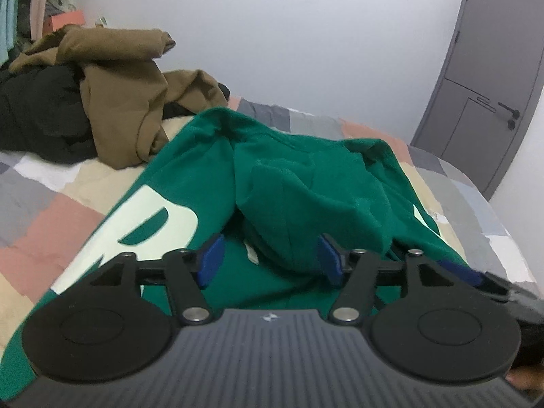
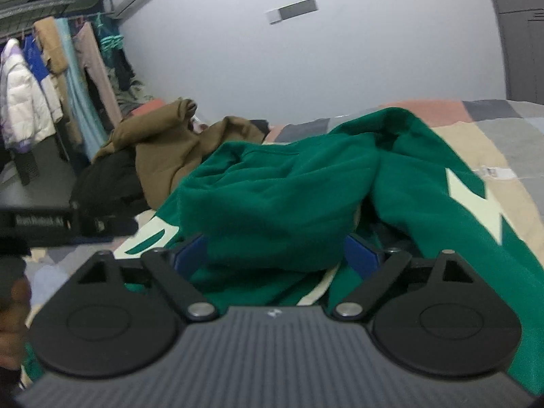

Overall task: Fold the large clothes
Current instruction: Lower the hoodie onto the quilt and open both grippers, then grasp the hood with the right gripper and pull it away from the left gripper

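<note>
Lay spread over the middle of the bed (image 1: pixel 40 210), on a patchwork cover of grey, salmon and cream squares: a large green sweatshirt (image 1: pixel 295 176) with big pale cream letters printed on it. Was bunched up in thick soft folds at its centre, one flap thrown over the flat lower layer, so only a part of the letters showed at the left and at the right side. Reached with its far end almost to the bed's far edge.

Left gripper (image 1: pixel 272 255): jaws spread apart, blue pads (image 1: pixel 212 260) on both sides of a hanging green fold, not pressing on it as far as could be seen. Right gripper (image 2: pixel 277 255): jaws spread wide as well, a thick bulge of the green cloth between the blue pads (image 2: pixel 192 253), loose and not pinched.

Toward the far left corner of the bed, apart from the sweatshirt: a heap of a brown garment (image 1: pixel 119 78) on top of black clothes (image 1: pixel 37 112).
</note>
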### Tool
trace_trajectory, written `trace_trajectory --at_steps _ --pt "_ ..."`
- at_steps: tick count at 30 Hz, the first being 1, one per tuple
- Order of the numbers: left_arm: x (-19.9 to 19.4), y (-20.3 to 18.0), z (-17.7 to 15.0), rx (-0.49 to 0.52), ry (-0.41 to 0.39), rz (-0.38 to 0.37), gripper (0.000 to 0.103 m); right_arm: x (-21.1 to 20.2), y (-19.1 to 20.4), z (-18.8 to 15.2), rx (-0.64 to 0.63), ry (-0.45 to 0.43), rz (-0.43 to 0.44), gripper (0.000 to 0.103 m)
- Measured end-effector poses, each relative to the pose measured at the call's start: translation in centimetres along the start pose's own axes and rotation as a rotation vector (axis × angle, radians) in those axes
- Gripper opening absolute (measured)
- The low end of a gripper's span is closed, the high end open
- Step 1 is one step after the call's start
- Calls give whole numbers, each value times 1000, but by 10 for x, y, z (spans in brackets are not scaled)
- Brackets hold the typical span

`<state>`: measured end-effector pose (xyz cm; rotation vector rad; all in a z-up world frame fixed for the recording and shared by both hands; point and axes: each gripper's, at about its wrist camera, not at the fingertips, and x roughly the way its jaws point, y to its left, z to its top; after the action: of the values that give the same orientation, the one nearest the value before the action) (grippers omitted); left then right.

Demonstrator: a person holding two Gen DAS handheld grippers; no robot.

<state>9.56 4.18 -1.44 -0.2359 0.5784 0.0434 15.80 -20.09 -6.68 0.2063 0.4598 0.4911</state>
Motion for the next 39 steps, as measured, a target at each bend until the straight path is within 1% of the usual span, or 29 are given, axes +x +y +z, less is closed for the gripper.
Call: trace_trajectory --at_steps 4,7,9,11,14,16,20,21,22,23,24,25,26,27,28,31,34,36,39 --pt "5 8 4 -5 -1 19 81 32 -2 -6 20 33 -11 89" --pt "7 15 6 -3 -11 36 87 59 1 -10 -26 47 -44 89" --pt "8 17 6 15 -19 56 88 75 3 -11 -47 61 -50 89" --pt "9 19 6 22 -28 60 89 94 5 -13 -49 73 -59 89" --pt "10 25 5 8 -42 39 89 126 8 -9 -51 84 -82 90" --pt "12 27 3 -1 -41 33 89 148 11 -4 -63 81 -101 92" --pt "22 38 0 -23 -20 36 89 181 13 6 -55 70 -86 92" --pt "27 42 0 -34 -11 36 89 189 13 9 -47 70 -82 87" --pt "31 45 0 -47 -1 38 89 196 13 12 -44 70 -78 78" --pt "36 50 0 -63 10 37 89 203 13 17 -51 73 -74 74" --pt "41 54 0 -77 16 36 89 209 14 22 -61 77 -68 60" --pt "45 58 0 -89 22 36 89 216 14 29 -75 76 -58 47" --pt "51 62 1 -97 31 37 89 219 15 37 -87 74 -55 42" --pt "58 66 2 -103 44 35 89 225 16 48 -101 68 -54 32" --pt "64 69 2 -108 53 31 89 232 18 61 -121 59 -58 28" --pt "83 79 5 -115 57 36 89 254 25 110 -189 16 -73 25" --pt "104 87 9 -117 51 43 89 280 26 169 -148 -29 -89 24" --pt "117 91 12 -116 46 32 89 305 30 207 -166 -60 -124 24" --pt "134 97 12 -133 39 29 89 338 35 250 -218 -111 -191 24"
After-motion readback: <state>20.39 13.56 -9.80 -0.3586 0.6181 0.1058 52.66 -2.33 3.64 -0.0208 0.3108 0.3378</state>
